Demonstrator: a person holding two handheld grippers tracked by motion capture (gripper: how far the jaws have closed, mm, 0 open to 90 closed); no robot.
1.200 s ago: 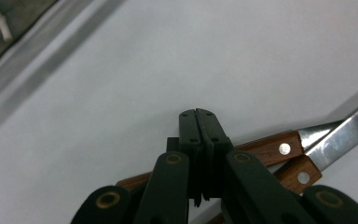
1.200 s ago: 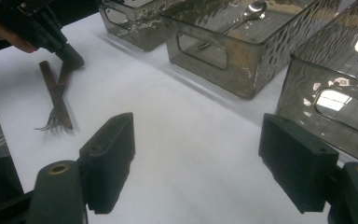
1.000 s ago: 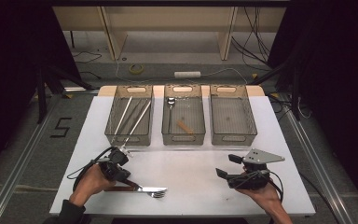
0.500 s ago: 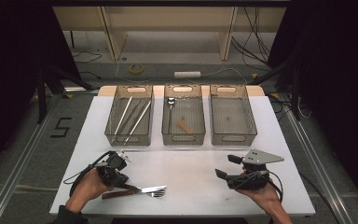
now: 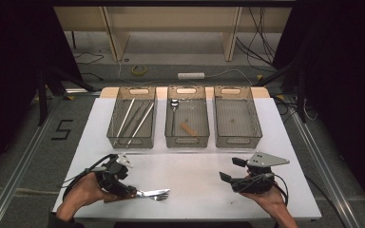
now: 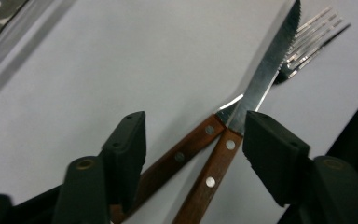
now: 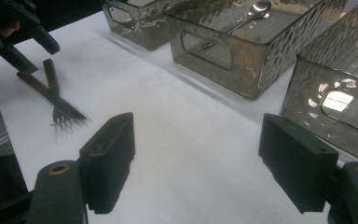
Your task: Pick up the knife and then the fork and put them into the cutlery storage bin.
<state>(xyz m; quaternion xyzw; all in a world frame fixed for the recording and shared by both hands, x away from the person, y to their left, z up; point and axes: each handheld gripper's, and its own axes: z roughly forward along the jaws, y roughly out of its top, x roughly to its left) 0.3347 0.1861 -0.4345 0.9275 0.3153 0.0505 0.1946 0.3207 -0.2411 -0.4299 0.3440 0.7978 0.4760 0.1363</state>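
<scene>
The knife [image 6: 256, 88] and the fork [image 6: 307, 44] are lying crossed on the white table [image 5: 195, 166], near its front edge on my left side, their wooden handles pointing toward me and the blade resting over the fork. I am holding my left gripper [image 6: 193, 137] low over those handles, its jaws spread apart with both handles lying between them; neither pad is pressing on the wood. In the high view the left gripper [image 5: 116, 173] is sitting just beside the cutlery, tines pointing right. I am resting my right gripper [image 5: 237, 173] well apart on the right side of the table, jaws wide and holding nothing. Beyond it three clear bins are standing in a row; the middle bin [image 7: 242, 56] is holding a spoon [image 7: 251, 11].
</scene>
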